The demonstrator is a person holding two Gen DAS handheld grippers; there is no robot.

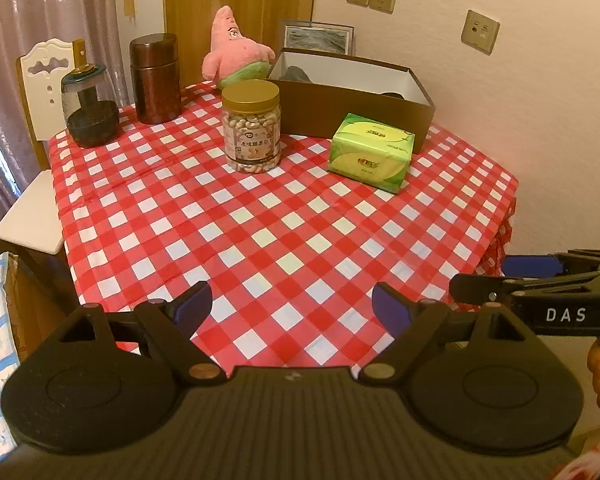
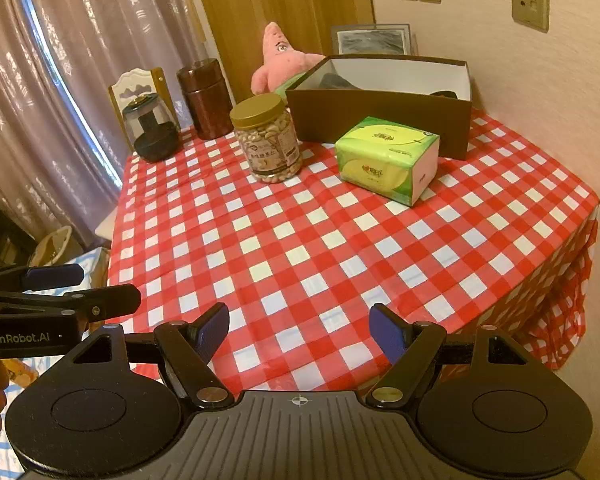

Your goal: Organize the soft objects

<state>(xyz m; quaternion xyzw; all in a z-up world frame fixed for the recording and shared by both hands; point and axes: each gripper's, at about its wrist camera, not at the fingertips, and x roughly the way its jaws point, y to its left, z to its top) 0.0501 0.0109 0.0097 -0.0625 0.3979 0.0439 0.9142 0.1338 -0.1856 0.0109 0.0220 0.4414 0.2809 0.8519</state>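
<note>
Both jaws apart, empty, over desk [image 1: 284,216].
Ahead of jaws: open brown box [image 2: 380,116] holds dark items; lidded jar [image 2: 270,140] holds cashews.

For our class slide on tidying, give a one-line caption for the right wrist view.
Open right tongs hover over the checked tablecloth, facing a tissue pack, cashew jar, pink plush and open box.

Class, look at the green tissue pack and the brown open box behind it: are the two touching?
Cannot tell. In both wrist views the tissue pack overlaps the brown box front wall, so neither shows a plain gap or contact.
</note>
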